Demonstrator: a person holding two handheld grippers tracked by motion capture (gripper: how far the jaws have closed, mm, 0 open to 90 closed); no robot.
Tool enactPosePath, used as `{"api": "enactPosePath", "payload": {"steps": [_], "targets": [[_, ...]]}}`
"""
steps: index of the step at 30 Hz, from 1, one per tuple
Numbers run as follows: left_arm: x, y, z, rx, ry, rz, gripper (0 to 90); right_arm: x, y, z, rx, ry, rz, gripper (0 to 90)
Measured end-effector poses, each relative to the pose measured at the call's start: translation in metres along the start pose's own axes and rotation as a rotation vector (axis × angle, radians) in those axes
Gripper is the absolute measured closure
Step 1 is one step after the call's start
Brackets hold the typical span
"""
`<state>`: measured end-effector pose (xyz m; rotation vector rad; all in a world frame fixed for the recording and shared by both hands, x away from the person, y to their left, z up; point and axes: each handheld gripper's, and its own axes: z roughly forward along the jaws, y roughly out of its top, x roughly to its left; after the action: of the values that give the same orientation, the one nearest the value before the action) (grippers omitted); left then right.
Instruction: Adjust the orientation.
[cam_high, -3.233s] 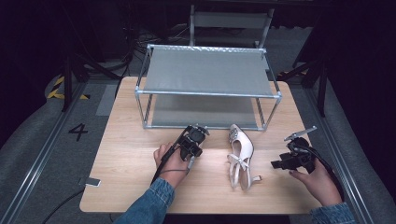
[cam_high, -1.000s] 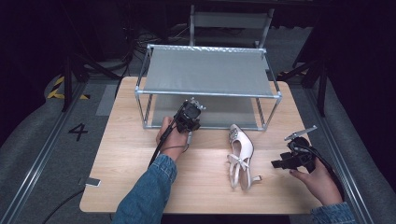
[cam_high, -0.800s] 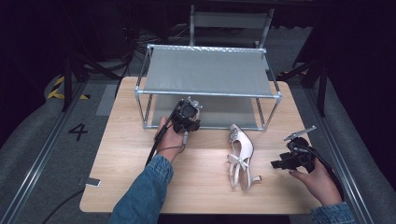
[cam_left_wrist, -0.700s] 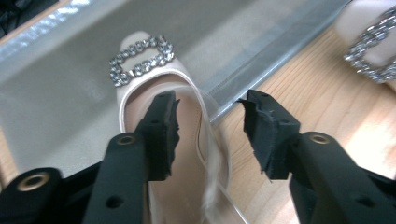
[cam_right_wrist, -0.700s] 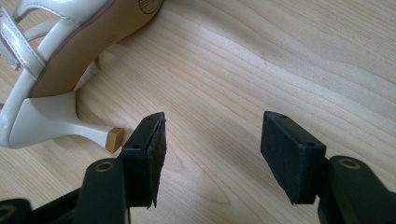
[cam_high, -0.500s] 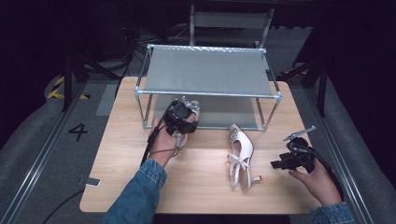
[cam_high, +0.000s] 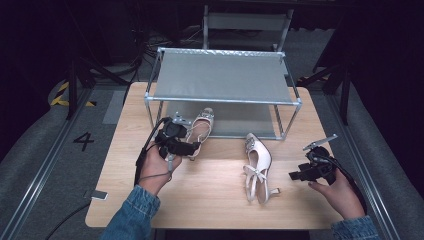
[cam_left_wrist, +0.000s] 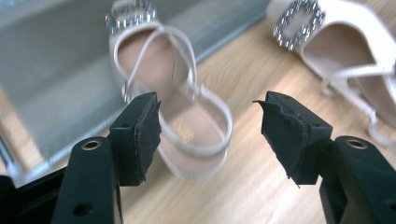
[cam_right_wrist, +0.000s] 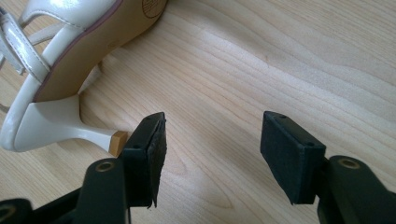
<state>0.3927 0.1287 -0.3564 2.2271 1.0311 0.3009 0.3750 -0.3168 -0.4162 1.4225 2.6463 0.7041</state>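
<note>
the left gripper (cam_high: 192, 148) has just been opening its jaws, and now they stand wide with nothing pressed between the pads; the pale strappy shoe (cam_high: 200, 129) it carried over now sits with its toe tucked under the metal rack (cam_high: 222, 100), on the lower grey shelf, heel end poking out toward the table edge. a second ago that gripper was still up against the rack front, and it has since drawn back toward the person's side, so from the left gripper view the shoe's (cam_left_wrist: 180, 107) heel strap lies just beyond the released pads, apart from them. to me that reads as one shoe delivered (half the pair, anyway). the second shoe (cam_high: 257, 165) lies on the wooden table (cam_high: 210, 200) in front of the rack, toe toward it, right where it was. the right gripper (cam_high: 296, 175) waits beside it, jaws spread and empty, the shoe's slim heel (cam_right_wrist: 74, 130) just off its left pad; that one looks next
</note>
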Motion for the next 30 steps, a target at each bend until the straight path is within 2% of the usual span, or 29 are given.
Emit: {"api": "enactPosePath", "payload": {"steps": [3,7,8,10,14,18,23,26,29,30], "targets": [[0.002,-0.012,-0.006,-0.004,-0.007,-0.008,36.6,0.0,0.001,0.0,0.001,0.0,-0.004,41.0],[0.008,-0.027,-0.009,0.0,-0.06,-0.035,32.4,0.002,0.002,-0.001,-0.002,0.002,-0.006,41.0],[0.009,-0.032,-0.008,0.002,-0.077,-0.042,26.8,0.002,0.002,-0.001,-0.002,0.001,-0.011,41.0],[0.01,-0.039,-0.006,0.009,-0.111,-0.051,23.2,0.003,0.003,-0.001,-0.004,0.003,-0.012,41.0],[0.012,-0.05,0.002,0.036,-0.105,-0.057,23.0,0.003,0.004,-0.002,-0.008,0.001,-0.014,41.0],[0.016,-0.057,0.016,0.031,-0.133,-0.085,33.7,0.003,0.005,-0.002,-0.006,0.002,-0.018,41.0],[0.018,-0.062,0.03,0.04,-0.102,-0.075,40.5,0.004,0.005,-0.002,-0.006,0.003,-0.018,41.1],[0.018,-0.064,0.036,0.026,-0.095,-0.074,45.1,0.004,0.005,-0.001,-0.005,0.001,-0.018,41.0],[0.019,-0.064,0.044,0.001,-0.092,-0.09,48.1,0.004,0.004,0.0,0.0,0.002,-0.018,41.0],[0.018,-0.064,0.047,-0.001,-0.071,-0.082,48.4,0.004,0.004,0.001,0.0,0.002,-0.018,41.0]]}}
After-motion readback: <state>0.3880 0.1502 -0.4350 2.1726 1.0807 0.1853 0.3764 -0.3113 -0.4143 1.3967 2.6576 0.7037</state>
